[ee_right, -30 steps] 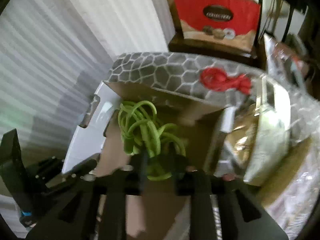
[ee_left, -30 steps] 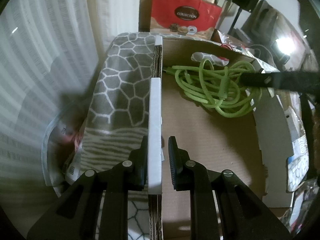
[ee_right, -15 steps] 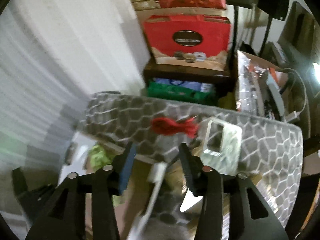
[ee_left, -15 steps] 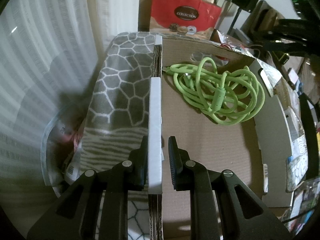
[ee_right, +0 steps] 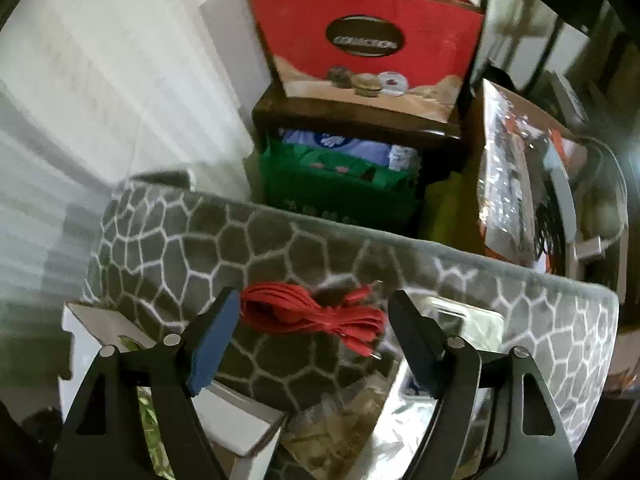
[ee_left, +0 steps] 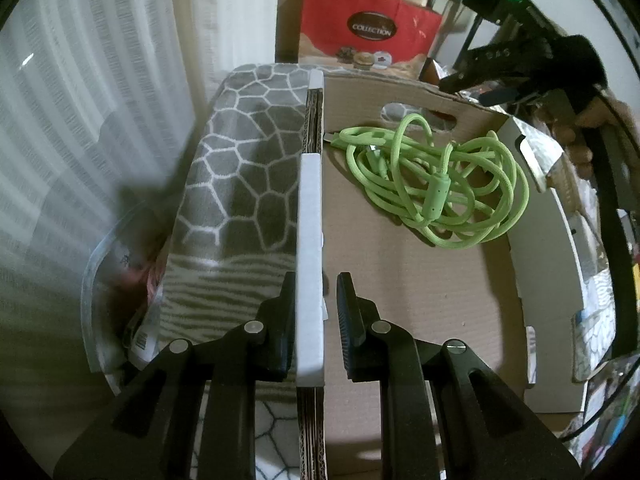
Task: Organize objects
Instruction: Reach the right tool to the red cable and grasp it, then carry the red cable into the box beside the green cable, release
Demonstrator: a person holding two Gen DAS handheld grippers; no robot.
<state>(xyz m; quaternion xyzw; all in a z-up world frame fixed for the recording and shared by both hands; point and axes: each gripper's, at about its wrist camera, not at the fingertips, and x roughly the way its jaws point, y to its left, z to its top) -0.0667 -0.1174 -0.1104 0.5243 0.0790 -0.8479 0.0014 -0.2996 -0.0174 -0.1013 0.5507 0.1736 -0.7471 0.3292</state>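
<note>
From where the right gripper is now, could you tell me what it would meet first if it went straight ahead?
Most likely the red cable bundle, lying on the grey patterned blanket between the open fingers of the right gripper; depth is hard to judge.

A cluttered room at home
White curtains [ee_left: 100, 92] at 10 o'clock, a patterned grey blanket [ee_left: 244, 168], and a red gift bag [ee_right: 368, 40] on a dark wooden stool [ee_right: 360, 128] at 12 o'clock, bags stuffed beneath.

The right gripper [ee_right: 314, 330] is hovering with jaws that have just been opening, a red cable bundle [ee_right: 316, 316] lying between them on the grey patterned blanket [ee_right: 200, 248], untouched.
</note>
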